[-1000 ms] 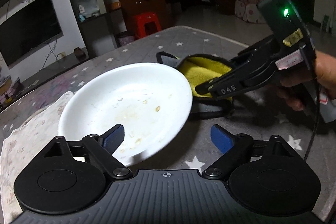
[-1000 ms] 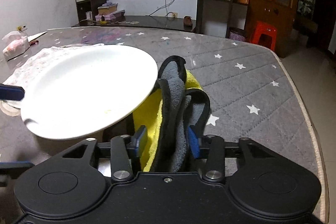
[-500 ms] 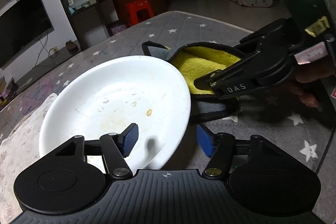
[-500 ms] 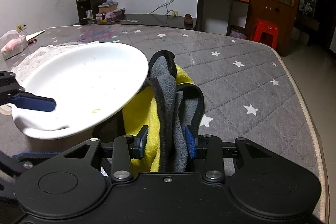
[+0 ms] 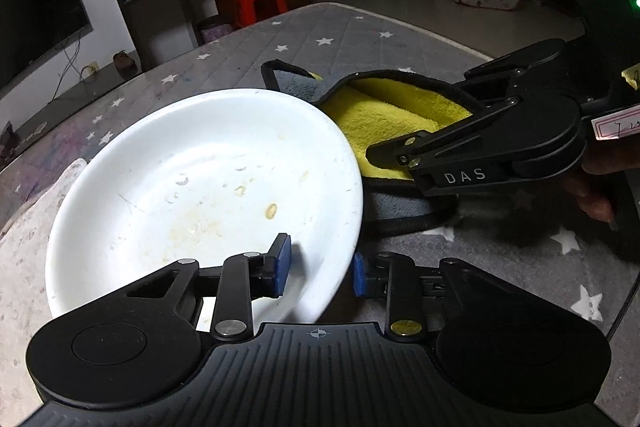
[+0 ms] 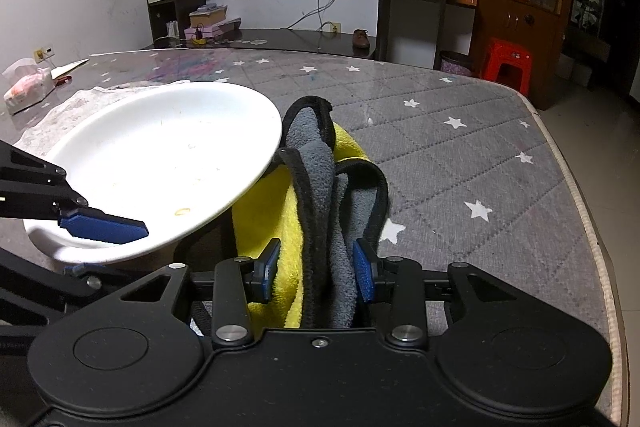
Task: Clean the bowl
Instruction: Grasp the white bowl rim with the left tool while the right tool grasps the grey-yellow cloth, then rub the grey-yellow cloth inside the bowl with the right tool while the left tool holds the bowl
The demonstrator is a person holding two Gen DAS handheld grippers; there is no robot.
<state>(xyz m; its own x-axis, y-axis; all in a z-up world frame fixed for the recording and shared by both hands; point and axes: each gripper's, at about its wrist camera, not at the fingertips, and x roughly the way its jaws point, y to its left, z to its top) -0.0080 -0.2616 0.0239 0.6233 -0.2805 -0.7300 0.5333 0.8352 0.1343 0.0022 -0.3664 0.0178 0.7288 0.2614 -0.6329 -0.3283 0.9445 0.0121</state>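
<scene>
A white bowl (image 5: 180, 195) with dried food specks sits tilted on the grey star-patterned table (image 6: 460, 167); its far edge overlaps the cloth. My left gripper (image 5: 320, 269) straddles the bowl's near rim and its jaws are closing. One blue pad is over the inside, the other is outside under the rim, and a sliver of bowl still shows beside the inner pad. In the right wrist view that inner pad (image 6: 104, 227) lies just over the bowl (image 6: 160, 147). My right gripper (image 6: 316, 269) is shut on a yellow and grey cloth (image 6: 316, 179), which lies bunched beside the bowl.
A pale patterned mat (image 5: 24, 247) lies under the bowl's left side. A tissue pack (image 6: 26, 87) sits at the table's far left. The table's edge (image 6: 588, 227) runs close on the right, with a red stool (image 6: 508, 63) beyond it. A hand (image 5: 596, 187) holds the right gripper.
My left gripper moved forward over the bowl's near rim and its jaws narrowed from wide to close around the rim. The right gripper and cloth stayed put.
</scene>
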